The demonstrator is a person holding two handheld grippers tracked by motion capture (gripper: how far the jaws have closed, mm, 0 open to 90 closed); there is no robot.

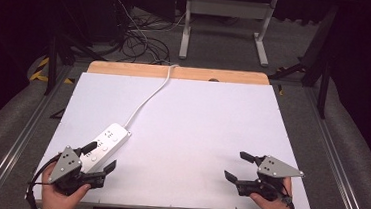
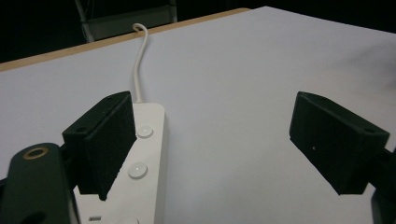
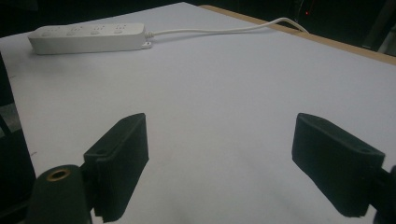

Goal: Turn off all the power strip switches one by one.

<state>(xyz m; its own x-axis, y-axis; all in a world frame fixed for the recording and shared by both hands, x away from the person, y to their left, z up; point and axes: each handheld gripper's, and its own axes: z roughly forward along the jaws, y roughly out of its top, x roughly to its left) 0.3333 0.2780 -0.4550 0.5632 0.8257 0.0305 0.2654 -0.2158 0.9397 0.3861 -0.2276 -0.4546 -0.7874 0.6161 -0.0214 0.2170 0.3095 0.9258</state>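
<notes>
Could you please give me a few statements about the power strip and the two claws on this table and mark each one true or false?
1. The left claw has its jaws spread wide. True.
2. The power strip lies at the right side of the white table, beside the right claw. False: it lies at the left side, next to the left claw.
3. The strip's white cable runs off over the table's far edge. True.
4. The right claw is clamped on the cable. False: its jaws are open over bare table, with nothing between them.
5. The power strip is black. False: it is white.
</notes>
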